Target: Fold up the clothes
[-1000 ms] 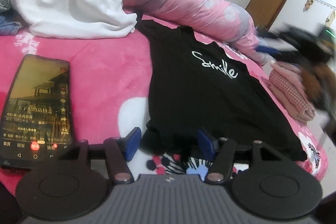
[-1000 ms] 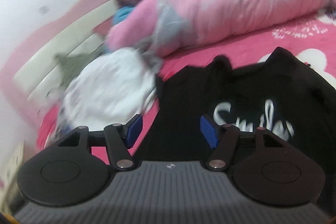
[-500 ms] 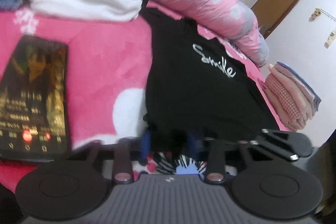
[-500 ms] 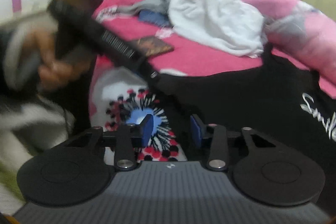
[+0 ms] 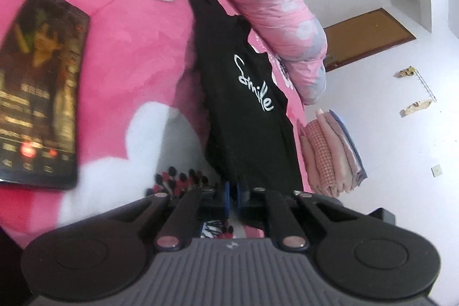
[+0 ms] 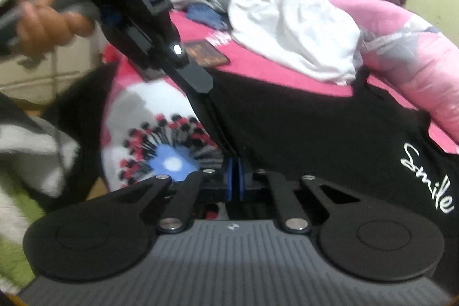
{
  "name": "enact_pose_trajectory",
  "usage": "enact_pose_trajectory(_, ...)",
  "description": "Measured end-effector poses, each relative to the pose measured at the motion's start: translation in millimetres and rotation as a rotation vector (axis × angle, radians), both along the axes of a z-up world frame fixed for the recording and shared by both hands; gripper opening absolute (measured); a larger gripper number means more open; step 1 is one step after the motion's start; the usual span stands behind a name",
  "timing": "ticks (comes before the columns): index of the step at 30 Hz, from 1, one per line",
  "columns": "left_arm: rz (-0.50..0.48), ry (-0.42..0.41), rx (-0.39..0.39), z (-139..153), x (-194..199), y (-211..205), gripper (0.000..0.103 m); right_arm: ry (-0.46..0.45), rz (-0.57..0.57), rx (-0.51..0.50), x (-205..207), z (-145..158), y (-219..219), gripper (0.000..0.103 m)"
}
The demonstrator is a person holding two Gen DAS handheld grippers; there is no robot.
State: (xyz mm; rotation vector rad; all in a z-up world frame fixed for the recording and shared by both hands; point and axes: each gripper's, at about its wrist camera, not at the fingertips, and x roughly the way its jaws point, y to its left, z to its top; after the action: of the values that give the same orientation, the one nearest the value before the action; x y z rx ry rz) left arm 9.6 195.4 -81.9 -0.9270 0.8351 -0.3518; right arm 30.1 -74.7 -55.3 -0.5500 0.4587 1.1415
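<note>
Black shirt (image 5: 246, 116) lies between phone (image 5: 40, 88) and folded pile (image 5: 332, 151).

The black shirt (image 5: 246, 116) bears the word "Smile" (image 5: 254, 86) in white handwritten script across its chest, and the right wrist view shows the same word. The phone (image 5: 40, 82) screen carries lines of text too blurred to read.

Pretty clearly someone's bedroom at home: a bed with a bright pink floral blanket (image 5: 137, 48), a rolled pink quilt (image 5: 269, 5), loose laundry heaped by the headboard (image 6: 289, 27), a phone (image 5: 40, 82) lying on the covers, and a brown wooden door (image 5: 364, 36) in plain white walls.
</note>
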Motion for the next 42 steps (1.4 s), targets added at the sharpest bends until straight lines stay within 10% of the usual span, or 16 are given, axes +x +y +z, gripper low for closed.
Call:
enact_pose_trajectory(16, -0.001, 0.036, 0.476, 15, -33, -10, 0.028, 0.095, 0.067, -0.06, -15, -16, 2, 0.012)
enact_pose_trajectory(27, 0.015, -0.095, 0.531, 42, -41, -33, 0.037, 0.106, -0.092, 0.16, 3, -1, -15, 0.013)
enact_pose_trajectory(36, -0.012, -0.148, 0.608, 18, -38, -59, 0.052, 0.388, -0.22, 0.273, 53, 1, -8, 0.024)
enact_pose_trajectory(41, -0.001, -0.132, 0.568, 2, -25, -60, 0.045, 0.437, -0.272, 0.286, 53, -5, -12, 0.025)
enact_pose_trajectory(42, -0.001, -0.132, 0.555, 0, -24, -60, 0.029, 0.438, -0.285, 0.283, 52, -7, -14, 0.025)
